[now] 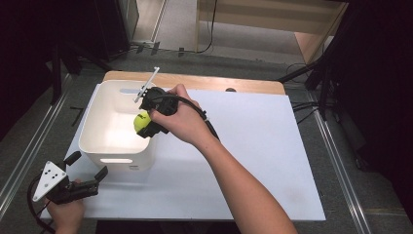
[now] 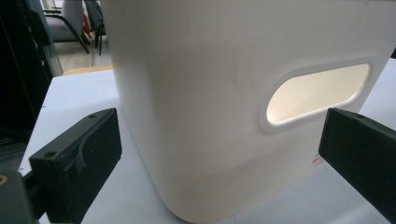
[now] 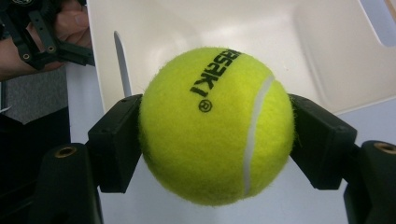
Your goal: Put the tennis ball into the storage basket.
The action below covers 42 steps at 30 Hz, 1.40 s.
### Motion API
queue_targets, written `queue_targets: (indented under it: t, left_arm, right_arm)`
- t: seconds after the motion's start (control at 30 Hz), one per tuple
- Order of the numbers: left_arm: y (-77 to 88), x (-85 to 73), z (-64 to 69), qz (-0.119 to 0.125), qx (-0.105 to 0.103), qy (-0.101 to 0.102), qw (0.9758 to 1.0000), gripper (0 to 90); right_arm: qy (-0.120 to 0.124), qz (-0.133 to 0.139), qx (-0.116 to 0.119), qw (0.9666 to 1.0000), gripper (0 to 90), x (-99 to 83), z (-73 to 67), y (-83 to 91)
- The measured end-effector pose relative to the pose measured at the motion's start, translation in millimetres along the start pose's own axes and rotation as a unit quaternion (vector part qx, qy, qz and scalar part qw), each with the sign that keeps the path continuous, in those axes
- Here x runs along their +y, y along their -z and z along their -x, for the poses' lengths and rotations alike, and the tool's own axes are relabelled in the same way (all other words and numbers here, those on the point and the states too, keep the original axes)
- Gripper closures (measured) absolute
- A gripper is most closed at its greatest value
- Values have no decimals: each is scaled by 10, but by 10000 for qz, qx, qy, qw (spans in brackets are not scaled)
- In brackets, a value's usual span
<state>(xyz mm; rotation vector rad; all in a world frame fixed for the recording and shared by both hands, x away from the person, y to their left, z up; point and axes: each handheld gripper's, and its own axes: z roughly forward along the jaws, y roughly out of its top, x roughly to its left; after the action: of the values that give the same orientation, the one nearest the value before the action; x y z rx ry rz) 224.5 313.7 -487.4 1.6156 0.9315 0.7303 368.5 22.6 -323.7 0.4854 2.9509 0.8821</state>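
Grey floor with metal rails and trailing cables surrounds a table [image 1: 253, 161] whose top is covered by a white sheet, with a strip of bare wood showing along its far edge. On the left part of that sheet stands a white plastic bin [image 1: 100, 146] with rounded corners and an oval handle cut-out in its near wall. In the high view the right hand-held gripper [image 1: 150, 123], gripped by the person's right hand [image 1: 181, 122], hangs over the bin's right rim, and a yellow-green tennis ball [image 1: 141, 122] is clamped between its jaws, above the bin's open interior near its right wall. The right gripper view shows the ball pressed on both sides by the two black pads, black printed lettering and a white seam facing the camera, with the bin's pale inside behind it and the white sheet below. The left hand-held gripper [image 1: 87, 173] sits low at the near left corner of the table, just in front of the bin and apart from it, held by the left hand [image 1: 65, 212]. Its jaws are spread wide with nothing between them; the left gripper view looks straight at the bin's near wall and handle slot.
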Motion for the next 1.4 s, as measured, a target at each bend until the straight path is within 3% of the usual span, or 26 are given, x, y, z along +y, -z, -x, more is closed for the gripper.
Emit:
queue_targets:
  t: [0.77, 1.4]
  left_arm:
    - [-4, 1, 0, 2, 12, 7, 10000, 0]
    - [-3, 2, -6, 0, 7, -3, 10000, 0]
  right_arm:
    - [246, -95, 90, 9996, 242, 120, -88, -250]
    - [411, -466, -36, 9981, 241, 121, -117, -504]
